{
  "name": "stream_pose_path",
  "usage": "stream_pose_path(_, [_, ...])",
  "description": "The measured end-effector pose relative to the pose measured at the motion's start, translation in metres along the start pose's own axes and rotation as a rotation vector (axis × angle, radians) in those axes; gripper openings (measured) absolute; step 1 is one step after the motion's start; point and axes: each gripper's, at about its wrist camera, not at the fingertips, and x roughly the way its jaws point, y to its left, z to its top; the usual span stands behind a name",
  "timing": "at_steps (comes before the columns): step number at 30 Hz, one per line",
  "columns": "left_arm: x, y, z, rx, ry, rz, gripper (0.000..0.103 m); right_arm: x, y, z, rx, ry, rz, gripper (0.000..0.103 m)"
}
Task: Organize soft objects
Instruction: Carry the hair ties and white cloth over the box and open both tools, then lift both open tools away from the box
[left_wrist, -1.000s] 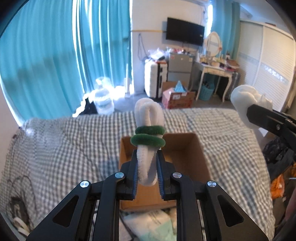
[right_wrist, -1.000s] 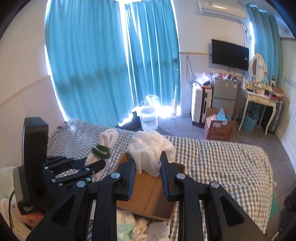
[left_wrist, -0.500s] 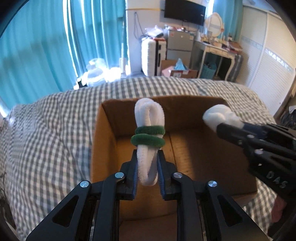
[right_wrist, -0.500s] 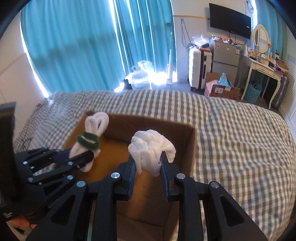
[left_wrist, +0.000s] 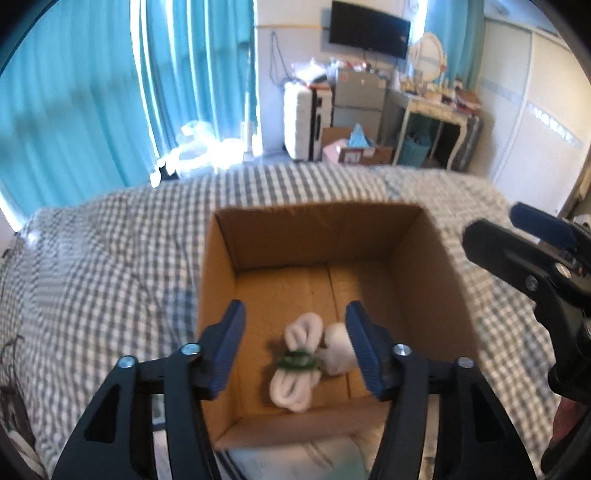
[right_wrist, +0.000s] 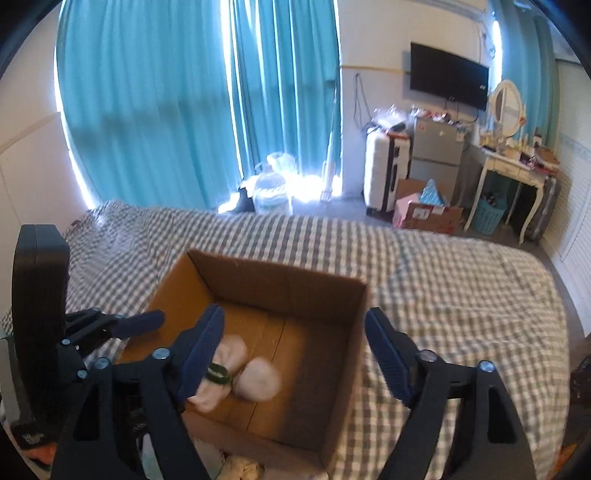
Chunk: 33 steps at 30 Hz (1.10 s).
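An open cardboard box (left_wrist: 417, 254) (right_wrist: 284, 280) sits on the checked bed. On its floor lie a white rolled bundle tied with a green band (left_wrist: 297, 363) (right_wrist: 216, 376) and a white soft wad (left_wrist: 338, 349) (right_wrist: 258, 380) beside it. My left gripper (left_wrist: 295, 343) is open and empty, above the box. My right gripper (right_wrist: 295, 347) is open and empty, above the box too. Each gripper shows in the other's view, the right one (left_wrist: 524, 236) at right, the left one (right_wrist: 122, 323) at left.
The grey-and-white checked bed cover (left_wrist: 110, 258) (right_wrist: 461, 295) surrounds the box. Loose soft items lie below the box's near edge (left_wrist: 295, 461) (right_wrist: 240, 467). Teal curtains, a suitcase, a dressing table and cartons stand beyond the bed.
Both grippers have opened and dropped their loads. The banded bundle and the white wad now lie on the box floor. Both grippers have risen and pulled back.
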Motion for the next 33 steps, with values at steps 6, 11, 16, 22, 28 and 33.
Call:
stream_pose_path(6, [-0.084,-0.001,-0.008,0.008,-0.115,0.023,0.076,-0.084,0.006,0.004,0.025,-0.09,0.006,0.086])
stream_pose_path(11, [-0.147,0.003,-0.028,0.036,-0.22,0.064,0.085,-0.155,0.02,-0.003,-0.005,-0.153,-0.006,0.089])
stream_pose_path(16, [-0.2,0.01,-0.054,0.005,-0.3,0.086,0.096,-0.212,0.036,-0.018,-0.028,-0.196,-0.008,0.095])
stream_pose_path(22, [-0.232,0.013,-0.084,-0.021,-0.33,0.106,0.102,-0.257,0.059,-0.047,-0.081,-0.243,-0.049,0.103])
stream_pose_path(28, [-0.226,0.017,-0.113,-0.054,-0.296,0.11,0.103,-0.26,0.062,-0.084,-0.065,-0.157,-0.019,0.103])
stream_pose_path(33, [-0.193,0.016,-0.142,-0.062,-0.248,0.096,0.103,-0.234,0.068,-0.122,-0.112,-0.091,-0.047,0.103])
